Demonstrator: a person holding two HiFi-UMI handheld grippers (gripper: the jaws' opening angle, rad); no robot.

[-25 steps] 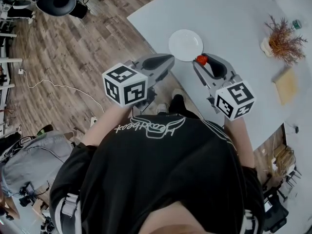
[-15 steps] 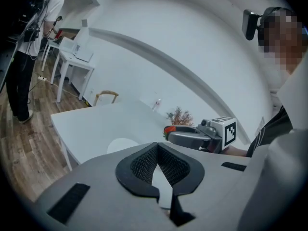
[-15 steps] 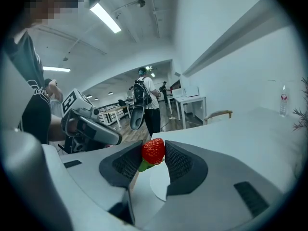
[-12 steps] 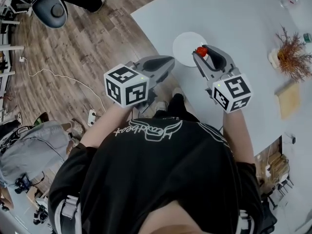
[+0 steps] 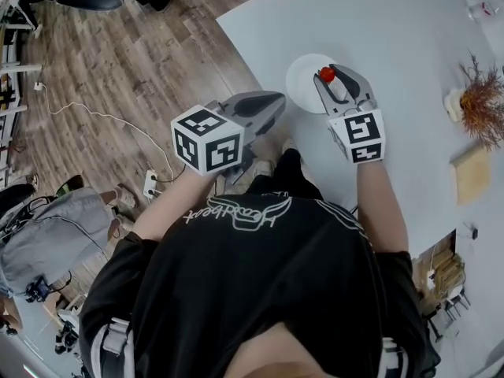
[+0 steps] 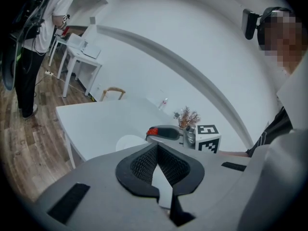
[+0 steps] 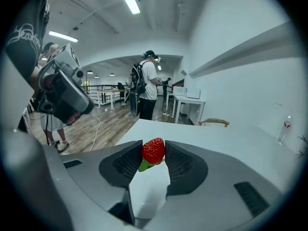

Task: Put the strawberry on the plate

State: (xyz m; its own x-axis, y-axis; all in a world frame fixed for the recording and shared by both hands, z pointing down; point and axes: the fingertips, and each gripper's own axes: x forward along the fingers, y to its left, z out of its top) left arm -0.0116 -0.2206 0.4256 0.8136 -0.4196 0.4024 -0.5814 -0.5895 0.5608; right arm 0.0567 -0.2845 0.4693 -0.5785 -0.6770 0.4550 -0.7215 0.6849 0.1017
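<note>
A white script word (image 5: pixel 236 209) runs across the person's black shirt (image 5: pixel 260 298), centre of the head view; upside down, it seems to read "Heartbeat".

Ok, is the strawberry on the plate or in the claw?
In the claw: the right claw grips the strawberry between its pads, over the plate. Whether it touches, cannot tell.

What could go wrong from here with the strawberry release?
1. The strawberry is pinched only at the very tips of the right gripper; it may slip out early.
2. In the head view it shows over the right part of the plate, not its middle; released here, it might bounce onto the table.
3. The plate sits near the table's edge, so it could roll to the floor.
</note>
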